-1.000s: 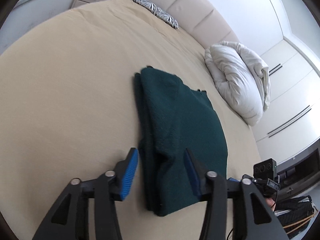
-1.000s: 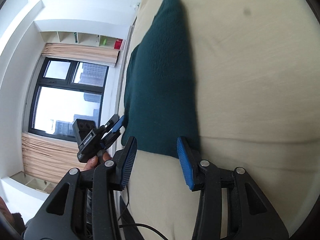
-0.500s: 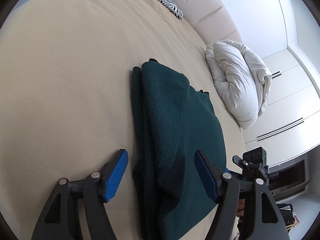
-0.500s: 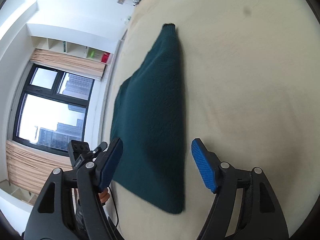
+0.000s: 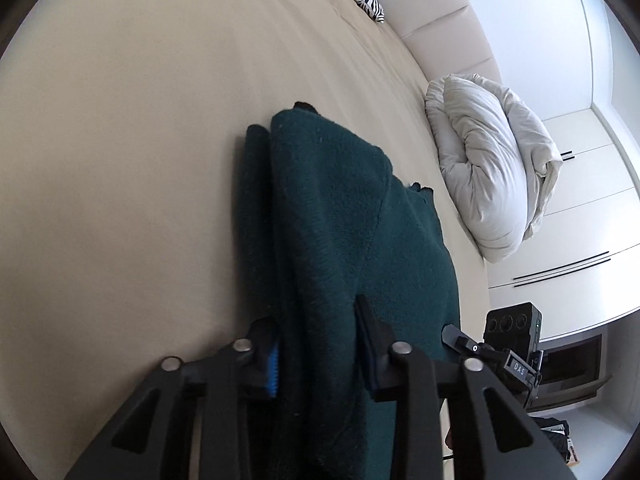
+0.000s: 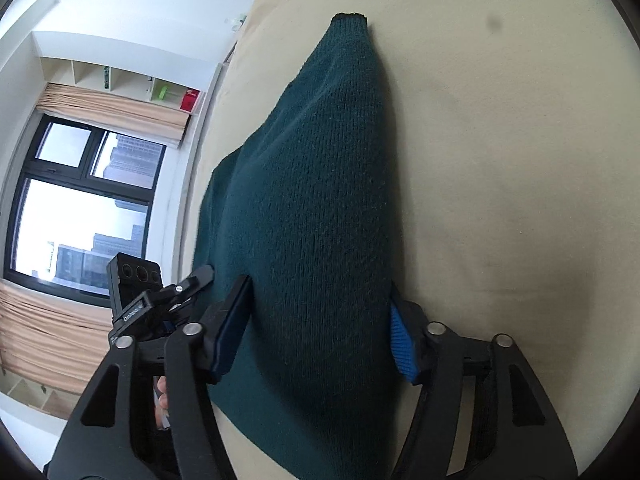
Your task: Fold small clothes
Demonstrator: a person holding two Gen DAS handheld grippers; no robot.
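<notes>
I am working at the near end of the dark green knit sweater [image 5: 352, 240], which is lying folded lengthwise on the beige bed [image 5: 120, 160], running up the middle of both wrist views. My left gripper [image 5: 316, 354] is straddling its thick folded edge, jaws parted around the cloth, not yet clenched. My right gripper [image 6: 320, 320] is spread wide across the other near corner, also released. I judge that both should bite all layers evenly before lifting, or the fold will skew. "DAS" is showing on the right gripper's body, lower right of the left view; the other label is too blurred to read.
</notes>
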